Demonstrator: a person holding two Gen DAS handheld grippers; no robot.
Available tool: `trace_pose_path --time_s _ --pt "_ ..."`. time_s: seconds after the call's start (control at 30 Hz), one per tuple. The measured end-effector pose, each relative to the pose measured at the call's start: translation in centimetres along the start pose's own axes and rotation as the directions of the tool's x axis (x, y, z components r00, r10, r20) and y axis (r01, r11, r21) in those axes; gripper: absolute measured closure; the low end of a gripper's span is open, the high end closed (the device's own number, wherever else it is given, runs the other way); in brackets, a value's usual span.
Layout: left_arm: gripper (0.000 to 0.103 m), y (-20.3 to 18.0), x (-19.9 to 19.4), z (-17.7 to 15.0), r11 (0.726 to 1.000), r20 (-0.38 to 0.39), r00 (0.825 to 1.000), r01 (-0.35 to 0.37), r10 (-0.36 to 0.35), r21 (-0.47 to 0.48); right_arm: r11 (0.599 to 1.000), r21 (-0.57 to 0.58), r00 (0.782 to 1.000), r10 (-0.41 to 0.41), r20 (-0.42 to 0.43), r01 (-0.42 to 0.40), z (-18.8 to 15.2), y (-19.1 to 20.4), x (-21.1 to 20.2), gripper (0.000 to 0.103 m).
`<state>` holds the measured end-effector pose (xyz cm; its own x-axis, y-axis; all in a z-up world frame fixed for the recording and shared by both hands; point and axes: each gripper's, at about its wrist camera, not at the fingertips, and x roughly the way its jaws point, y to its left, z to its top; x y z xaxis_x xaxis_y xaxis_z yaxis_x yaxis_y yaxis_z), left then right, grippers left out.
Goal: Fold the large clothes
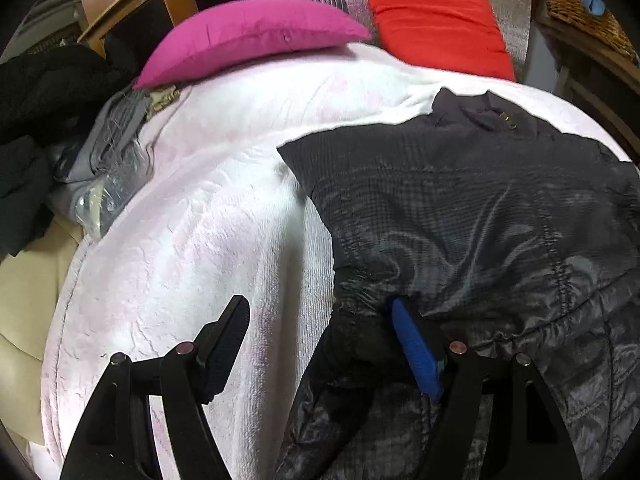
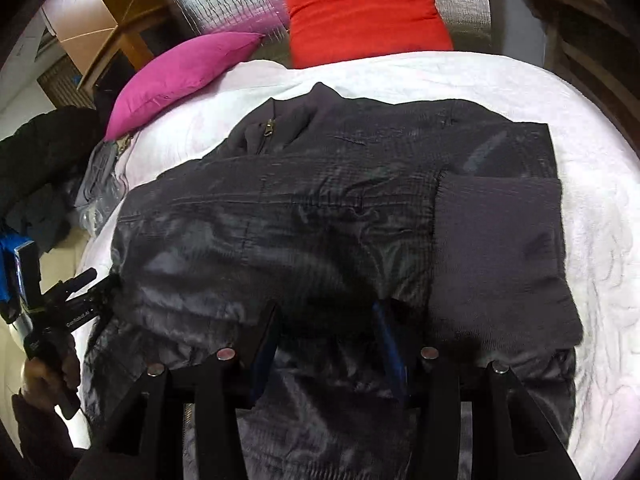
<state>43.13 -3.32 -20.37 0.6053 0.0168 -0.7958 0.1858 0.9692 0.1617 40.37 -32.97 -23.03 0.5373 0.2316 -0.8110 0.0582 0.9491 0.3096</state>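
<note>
- A dark quilted jacket (image 2: 304,216) lies spread on a bed covered with a white blanket (image 2: 592,216), its collar and zipper toward the far pillows and its ribbed hem folded over at the right side.
- The left hand-held gripper (image 1: 320,344) is at the jacket's left edge with its fingers spread wide. The blue-padded finger (image 1: 416,352) touches a bunched fold of the fabric; the other one hangs over bare blanket, so nothing is clamped.
- The right hand-held gripper (image 2: 326,344) sits over the near part of the jacket, fingers apart, with dark fabric filling the gap between them. I cannot tell whether it is gripping the cloth.
- In the right wrist view, the person's left hand (image 2: 44,376) holds the other gripper's handle at the bed's left edge.
- A magenta pillow (image 1: 248,36) and a red pillow (image 1: 436,20) rest at the head of the bed.
- Dark and grey clothes (image 1: 44,120) are piled just beside the bed on the left.
</note>
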Motion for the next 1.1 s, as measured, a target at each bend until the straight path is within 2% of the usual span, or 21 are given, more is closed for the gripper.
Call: trace_pose_path --time_s 0.1,0.2,0.3,0.37,0.47,0.6,0.63,0.67,0.87,1.1 --pt "0.029 0.5 -0.9 -0.2 1.000 0.016 1.000 -0.001 0.001 0.003 1.000 0.012 1.000 0.006 0.027 -0.006 -0.2 -0.5 -1.8 0.052" --pt "0.029 1.1 -1.5 -0.4 0.999 0.028 0.999 -0.041 0.041 0.005 0.997 0.065 0.995 -0.038 0.096 0.032 -0.3 -2.8 -4.3 0.052" --pt "0.028 1.6 -0.6 -0.7 0.998 0.001 0.998 -0.066 0.066 0.008 0.989 0.134 0.994 -0.067 0.087 0.055 -0.5 -5.0 -3.9 0.052" --pt "0.028 1.4 0.3 -1.1 0.998 -0.028 0.998 -0.057 0.058 0.025 0.989 0.147 0.998 -0.041 0.056 0.033 -1.0 -5.9 -2.7 0.052" --pt "0.028 0.9 0.1 -1.2 0.996 -0.016 0.997 -0.075 0.076 0.048 0.993 0.106 0.996 -0.058 0.062 0.052 -1.1 -5.0 -3.4 0.052" --pt "0.028 1.2 -1.5 -1.5 0.999 -0.006 0.999 -0.049 0.049 0.015 0.989 0.146 0.997 0.013 0.071 -0.024 -2.0 -4.9 -5.3 0.050" --pt "0.028 1.3 -2.0 -1.9 0.999 -0.005 0.999 -0.031 0.031 0.006 0.988 0.151 0.997 0.021 0.072 -0.032 -2.1 -5.0 -5.4 0.046" --pt "0.028 1.3 -2.5 -2.1 1.000 -0.004 1.000 -0.019 0.019 0.005 0.986 0.159 0.997 0.030 0.074 -0.041 -2.7 -5.2 -6.0 0.042" --pt "0.028 1.9 -6.4 -5.2 0.999 0.036 0.999 0.037 -0.037 0.015 0.977 0.202 0.995 0.059 0.083 -0.075 -8.1 -6.6 -10.0 0.042" --pt "0.028 3.9 -10.4 -12.1 0.996 0.050 0.996 0.079 -0.078 -0.029 0.953 0.291 0.992 0.056 0.109 -0.086 -14.4 -9.2 -14.2 0.041"
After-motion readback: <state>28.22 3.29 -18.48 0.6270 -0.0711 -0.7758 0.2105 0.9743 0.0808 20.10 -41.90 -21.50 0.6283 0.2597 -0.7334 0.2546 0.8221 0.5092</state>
